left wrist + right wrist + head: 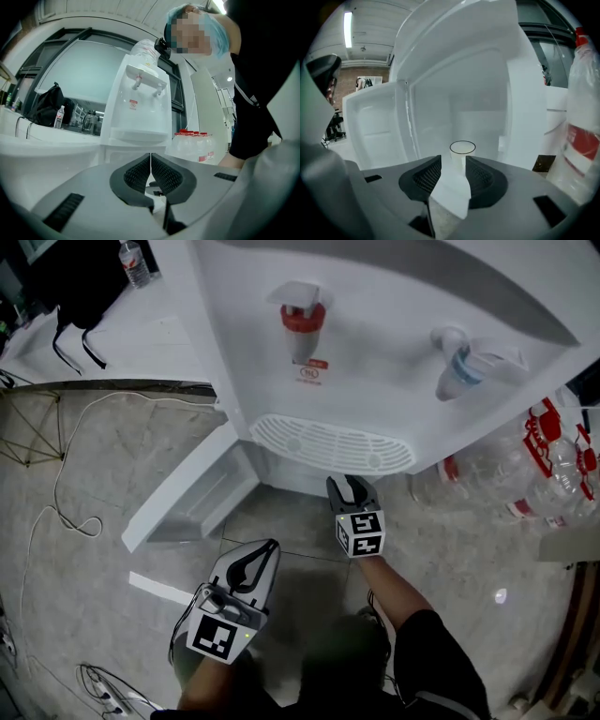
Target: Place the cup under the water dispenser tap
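A clear plastic cup (462,153) stands upright inside the white water dispenser's lower compartment (487,117), just ahead of my right gripper (453,160). That gripper is open; the cup shows in the gap beyond its pads, untouched. In the head view the right gripper (349,486) reaches in under the drip tray (328,442), which hides the cup. Above are the red tap (303,320) and the blue tap (459,371). My left gripper (270,545) hangs lower left, shut and empty, facing the dispenser (140,108).
The compartment door (187,493) swings open to the left, over the stone floor. Several water bottles (553,465) crowd the dispenser's right side. Cables (56,512) trail across the floor at left. A counter behind holds a small bottle (136,261) and a black bag (75,287).
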Available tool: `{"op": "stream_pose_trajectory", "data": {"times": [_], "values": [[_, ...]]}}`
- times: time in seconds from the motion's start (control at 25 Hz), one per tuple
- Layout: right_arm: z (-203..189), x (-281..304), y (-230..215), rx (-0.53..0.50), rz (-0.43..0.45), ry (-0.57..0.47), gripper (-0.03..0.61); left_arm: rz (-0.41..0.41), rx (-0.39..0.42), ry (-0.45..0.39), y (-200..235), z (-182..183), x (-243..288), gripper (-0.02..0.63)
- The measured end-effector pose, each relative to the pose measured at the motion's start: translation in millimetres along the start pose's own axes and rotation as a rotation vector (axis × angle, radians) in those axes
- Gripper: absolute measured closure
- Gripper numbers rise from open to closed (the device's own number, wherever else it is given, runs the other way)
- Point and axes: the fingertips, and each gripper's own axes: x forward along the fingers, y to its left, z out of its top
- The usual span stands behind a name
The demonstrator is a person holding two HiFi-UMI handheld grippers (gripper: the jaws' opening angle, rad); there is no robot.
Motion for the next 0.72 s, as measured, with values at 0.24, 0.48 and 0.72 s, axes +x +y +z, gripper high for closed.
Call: {"op": "stream_pose_trajectory", "data": {"times": [0.24,0.48,0.72], "values": [[-18,38,-10,0.002,-0.057,0.051,0.413,0.0,-0.004,-0.01,5,0,-1,0.592],[-29,62,-20,0.014,-0.103,0.078,0.403,-0.021,-0.006,-0.024,5,0,0,0.592],[-37,77,-19,0.01,-0.08,0.11,0.403,-0.026,0.002,-0.017,5,-2,-5,0.592]]}}
